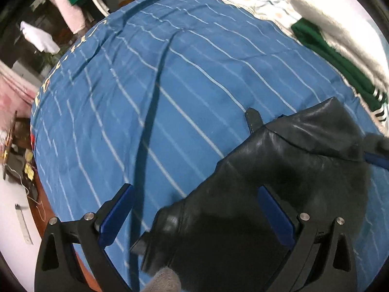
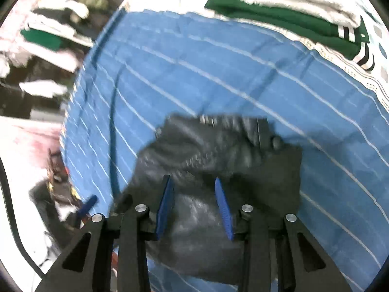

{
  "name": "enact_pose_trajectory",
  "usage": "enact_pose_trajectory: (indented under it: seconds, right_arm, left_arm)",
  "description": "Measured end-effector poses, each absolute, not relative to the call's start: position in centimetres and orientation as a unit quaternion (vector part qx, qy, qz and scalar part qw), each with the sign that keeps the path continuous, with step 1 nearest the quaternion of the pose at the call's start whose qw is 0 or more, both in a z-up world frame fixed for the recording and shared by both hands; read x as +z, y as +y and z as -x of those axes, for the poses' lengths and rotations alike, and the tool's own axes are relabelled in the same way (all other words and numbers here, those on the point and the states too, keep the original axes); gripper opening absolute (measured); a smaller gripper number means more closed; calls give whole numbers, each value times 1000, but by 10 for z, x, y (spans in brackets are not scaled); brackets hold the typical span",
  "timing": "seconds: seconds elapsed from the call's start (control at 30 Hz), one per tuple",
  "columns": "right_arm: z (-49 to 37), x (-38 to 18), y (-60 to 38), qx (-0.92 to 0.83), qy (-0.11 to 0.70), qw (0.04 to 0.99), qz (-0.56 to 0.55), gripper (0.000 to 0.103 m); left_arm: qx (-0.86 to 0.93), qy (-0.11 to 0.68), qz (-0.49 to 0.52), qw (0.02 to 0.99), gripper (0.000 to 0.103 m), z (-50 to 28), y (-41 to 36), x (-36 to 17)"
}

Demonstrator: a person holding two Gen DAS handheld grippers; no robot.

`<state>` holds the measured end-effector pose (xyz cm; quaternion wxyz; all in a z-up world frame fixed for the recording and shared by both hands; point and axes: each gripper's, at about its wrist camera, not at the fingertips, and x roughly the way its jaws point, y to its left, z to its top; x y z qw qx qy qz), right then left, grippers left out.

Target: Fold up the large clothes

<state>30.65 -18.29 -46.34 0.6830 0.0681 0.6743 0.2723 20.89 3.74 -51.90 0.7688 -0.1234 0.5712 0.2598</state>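
Observation:
A black leather garment (image 1: 279,182) lies crumpled on the blue white-striped bedspread (image 1: 170,85). A strap end (image 1: 254,119) pokes out at its far edge. My left gripper (image 1: 195,193) hangs over the garment's left edge, open wide, and its blue pads touch nothing. In the right wrist view the same garment (image 2: 218,146) bulges up between the blue pads of my right gripper (image 2: 193,183). The jaws are narrowed and shut on a thick fold of it. Both views are motion-blurred.
A folded green garment with white stripes (image 1: 338,65) and a white fluffy blanket (image 1: 340,31) lie along the bed's far right. A dark thin cord (image 1: 150,126) runs down the bedspread. The bed's left edge drops to a cluttered floor (image 1: 19,160). Clothes hang at the back (image 1: 70,7).

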Motion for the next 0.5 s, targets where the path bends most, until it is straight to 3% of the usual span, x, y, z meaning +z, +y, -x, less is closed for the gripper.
enact_pose_trajectory:
  seconds: [0.03,0.17,0.37,0.4,0.47,0.5]
  right_arm:
    - [-311,-471,-184,270,676,681,-75,29]
    - [-335,-545,-156,236,700,671,-58,28]
    - [-350,-523,-176,272,716,635,-101,30]
    - [-347,-509,-194,287,712,628,-124,34]
    - [-338,-487,-229,296,693,640,-150,67]
    - [-332,-480,-248,293,685,649,-154,70]
  left_arm:
    - [260,576,121,765,103,-212,38,-525]
    - [265,588,126,753,103,-213,47,-537]
    - [269,569,202,750,103,-155,64,-501]
    - [267,562,229,748,103,-138,66,-495]
    - [265,554,279,739,103,-108,66,-491]
    - [258,551,310,731,103,-95,65,-494]
